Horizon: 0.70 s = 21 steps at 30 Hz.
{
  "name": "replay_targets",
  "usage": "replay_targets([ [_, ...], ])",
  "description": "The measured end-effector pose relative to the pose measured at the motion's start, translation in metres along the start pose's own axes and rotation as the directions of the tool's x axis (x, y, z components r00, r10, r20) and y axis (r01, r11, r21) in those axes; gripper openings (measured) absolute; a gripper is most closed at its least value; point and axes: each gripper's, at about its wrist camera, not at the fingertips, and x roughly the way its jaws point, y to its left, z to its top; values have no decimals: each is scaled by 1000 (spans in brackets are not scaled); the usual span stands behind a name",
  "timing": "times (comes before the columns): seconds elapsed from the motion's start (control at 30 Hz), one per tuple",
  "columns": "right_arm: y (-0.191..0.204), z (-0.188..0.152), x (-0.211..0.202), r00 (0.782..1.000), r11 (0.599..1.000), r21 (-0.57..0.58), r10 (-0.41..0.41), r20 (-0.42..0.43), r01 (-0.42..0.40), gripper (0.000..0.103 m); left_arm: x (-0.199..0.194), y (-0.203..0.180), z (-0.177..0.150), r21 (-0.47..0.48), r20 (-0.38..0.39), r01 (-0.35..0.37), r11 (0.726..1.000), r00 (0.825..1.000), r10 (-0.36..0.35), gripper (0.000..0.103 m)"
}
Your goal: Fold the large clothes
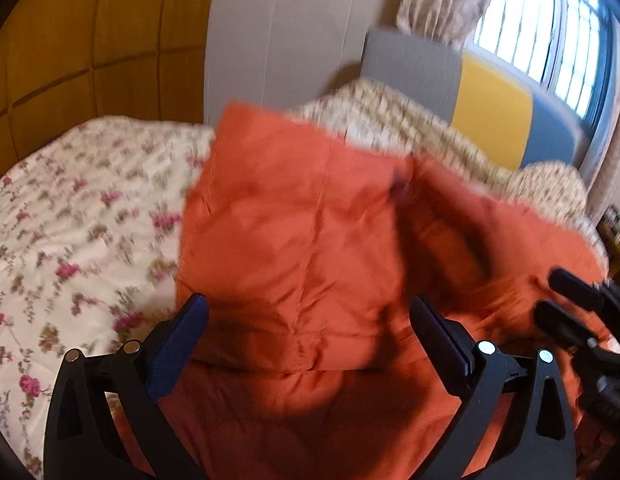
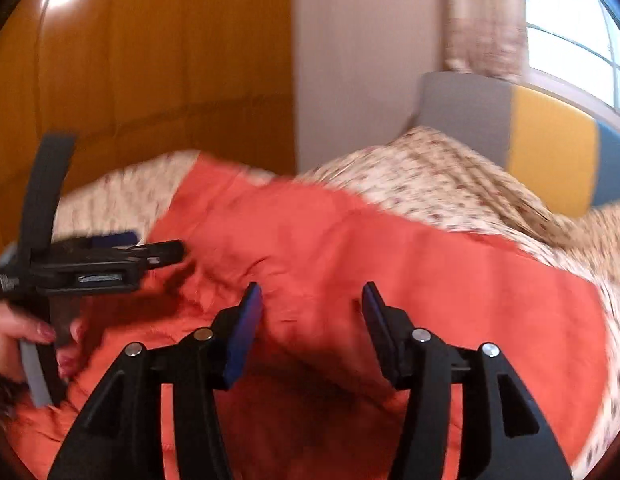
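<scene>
The orange padded garment (image 1: 302,248) lies part-folded at frame centre on the floral bedspread (image 1: 70,220). Left gripper (image 1: 310,320) and right gripper (image 2: 311,300): jaws apart, holding nothing. Risk: the puffy unpinned fold springs open.

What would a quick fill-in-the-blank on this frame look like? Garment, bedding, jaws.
1. The padded garment spread on the bed is ____ in colour.
2. The bedspread beside it carries a ____ print.
3. The right gripper has its jaws ____, with nothing pinched between them.
4. The headboard has grey, ____ and blue panels.

Missing words: orange; floral; open; yellow
</scene>
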Motion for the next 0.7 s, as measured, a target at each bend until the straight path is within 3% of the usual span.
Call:
replay_targets([
  [0.1, -40, -4, -43, 987, 981, 169, -113, 113, 93, 59, -36, -16, 12, -23, 141, 31, 999, 990, -27, 100],
  [0.17, -78, -12, -60, 966, 930, 321, -227, 126, 177, 56, -49, -44, 23, 26, 198, 80, 996, 977, -84, 100],
  [0.23, -112, -18, -64, 938, 855, 436, -341, 67, 280, 31, -45, -73, 30, 101, 184, 114, 988, 974, -131, 100],
  [0.3, -144, -24, -61, 909, 765, 530, -415, -29, 366, 24, -25, -108, 36, 204, 138, 121, 971, 979, -151, 100],
  [0.33, -158, -27, -54, 911, 729, 576, -406, -68, 368, 23, -14, -121, 36, 244, 117, 102, 964, 984, -134, 100],
  [0.4, -171, -24, -37, 915, 721, 580, -385, -118, 378, 21, 14, -140, 35, 316, 72, 63, 947, 993, -90, 100],
  [0.47, -173, -17, -14, 906, 767, 488, -397, -150, 417, 21, 47, -146, 31, 360, 30, -16, 933, 1000, 5, 100],
  [0.53, -177, -18, 7, 898, 775, 455, -393, -196, 438, 20, 72, -133, 26, 338, -34, -35, 940, 998, 50, 100],
  [0.6, -184, -32, 26, 898, 771, 461, -370, -238, 440, 20, 90, -113, 24, 239, -114, 40, 970, 993, -13, 100],
  [0.7, -185, -45, 42, 884, 768, 440, -383, -268, 466, 20, 97, -103, 21, 206, -128, 71, 976, 991, -45, 100],
])
